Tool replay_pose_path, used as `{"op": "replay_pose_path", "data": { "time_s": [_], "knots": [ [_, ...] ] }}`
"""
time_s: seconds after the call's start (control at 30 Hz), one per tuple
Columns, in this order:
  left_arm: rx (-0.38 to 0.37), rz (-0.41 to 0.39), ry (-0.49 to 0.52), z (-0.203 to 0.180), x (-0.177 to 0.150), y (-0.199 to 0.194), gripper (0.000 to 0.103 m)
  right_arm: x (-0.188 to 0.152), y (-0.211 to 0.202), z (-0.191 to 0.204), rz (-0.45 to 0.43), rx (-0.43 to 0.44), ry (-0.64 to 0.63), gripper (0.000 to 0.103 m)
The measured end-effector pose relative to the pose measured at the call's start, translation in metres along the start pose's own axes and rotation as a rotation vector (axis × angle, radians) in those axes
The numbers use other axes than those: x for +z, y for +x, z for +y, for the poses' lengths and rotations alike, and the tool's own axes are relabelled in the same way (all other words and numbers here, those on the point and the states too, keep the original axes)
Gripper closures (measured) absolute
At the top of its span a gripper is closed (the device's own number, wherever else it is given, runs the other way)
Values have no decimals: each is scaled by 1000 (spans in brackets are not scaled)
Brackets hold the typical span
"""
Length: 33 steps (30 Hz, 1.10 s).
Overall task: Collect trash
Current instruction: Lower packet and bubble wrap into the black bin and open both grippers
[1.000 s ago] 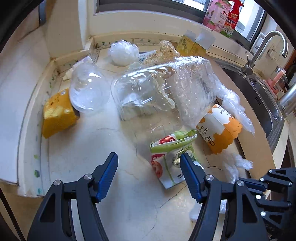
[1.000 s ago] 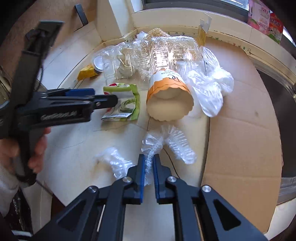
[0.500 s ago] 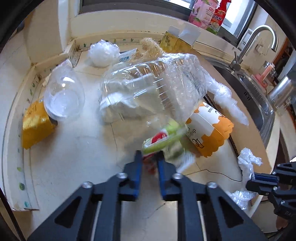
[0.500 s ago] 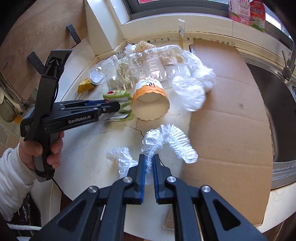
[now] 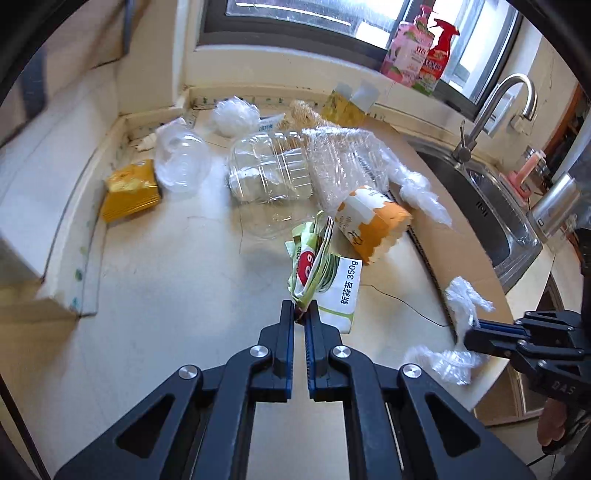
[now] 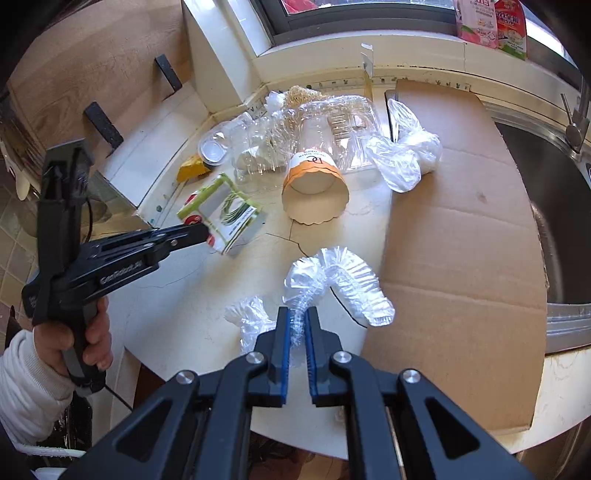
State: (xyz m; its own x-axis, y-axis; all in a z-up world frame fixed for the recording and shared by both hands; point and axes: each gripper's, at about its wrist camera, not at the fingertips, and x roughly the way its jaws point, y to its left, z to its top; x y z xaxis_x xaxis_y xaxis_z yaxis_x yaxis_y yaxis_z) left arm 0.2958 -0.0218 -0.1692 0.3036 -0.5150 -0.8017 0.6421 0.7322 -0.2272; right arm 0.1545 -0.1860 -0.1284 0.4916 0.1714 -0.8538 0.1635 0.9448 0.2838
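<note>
Two grippers each pinch a piece of trash over the cream countertop [image 5: 155, 295]. Left gripper [image 5: 299, 310] has its jaws closed tight on the green-and-white food wrapper [image 5: 325, 269], held clear of the counter beside the orange paper cup [image 5: 373, 221]. Right gripper [image 6: 295, 317] is clamped on the crinkled clear plastic cover [image 6: 332, 280], near the flattened cardboard [image 6: 461, 221].

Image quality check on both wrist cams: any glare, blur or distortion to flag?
Left wrist: window blown out, heavy fisheye bending of the counter edge, black vignette corners, glints on the clear plastic bottle; green-and-white snack packet sharp. Right wrist: same barrel distortion, the packet slightly soft, brown cardboard sheet evenly sunlit, crinkled clear plastic wrap glaring.
</note>
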Motion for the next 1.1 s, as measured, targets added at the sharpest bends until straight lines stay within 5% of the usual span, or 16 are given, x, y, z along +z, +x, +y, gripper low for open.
{"op": "replay_pose_path", "data": {
  "time_s": [0.27, 0.57, 0.83, 1.1],
  "knots": [
    [73, -55, -35, -45, -55, -76, 100, -25, -33, 7, -27, 111, -111, 96],
    [149, -60, -102, -114, -134, -123, 100, -94, -68, 14, 33, 199, -328, 96],
    [174, 74, -163, -144, -203, -107, 100, -152, -59, 9, 145, 202, -426, 96],
    [158, 209, -303, -125, -260, -58, 100, -200, -4, -3, 260, 166, -433, 96]
  ]
}}
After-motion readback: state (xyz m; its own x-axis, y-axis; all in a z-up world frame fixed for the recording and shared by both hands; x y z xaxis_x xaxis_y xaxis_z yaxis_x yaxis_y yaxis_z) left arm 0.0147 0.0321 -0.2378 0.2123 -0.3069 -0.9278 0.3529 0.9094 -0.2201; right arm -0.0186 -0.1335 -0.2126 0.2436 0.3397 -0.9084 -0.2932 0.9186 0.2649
